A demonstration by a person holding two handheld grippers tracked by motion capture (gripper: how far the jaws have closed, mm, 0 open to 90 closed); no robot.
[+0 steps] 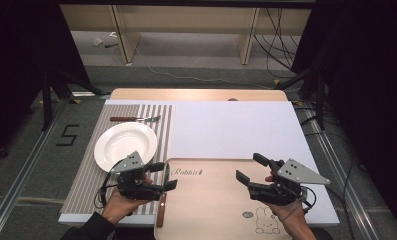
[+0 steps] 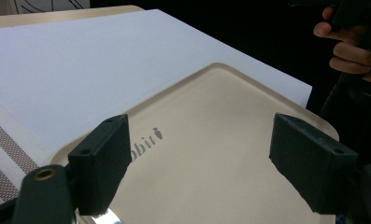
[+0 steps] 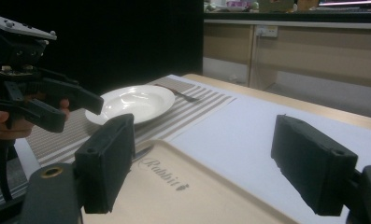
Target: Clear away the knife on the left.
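Left gripper poised over the tray's left rim, 2 blocky matte-black jaws spread wide, nothing between them. Right gripper likewise gaping and empty, hovering above the tray's right half, grey 3-cornered plate on top. No earlier picture to compare.

Tray at 6 o'clock on the table: smooth, pale beige, rectangular with rounded corners and a raised lip, printed with a cursive word near its top-left corner and a small rabbit drawing at lower right. Bare, with a slight sheen, in the left gripper view.

Plate at 9 o'clock: round, glossy white, deep well with a broad rim, resting on a woven placemat striped grey and white. Fork with a dark brown handle lying flat at 11 o'clock, just beyond the plate. Knife, brown-handled, touching the tray's left edge. White matte sheet covering the rest of the wooden table.
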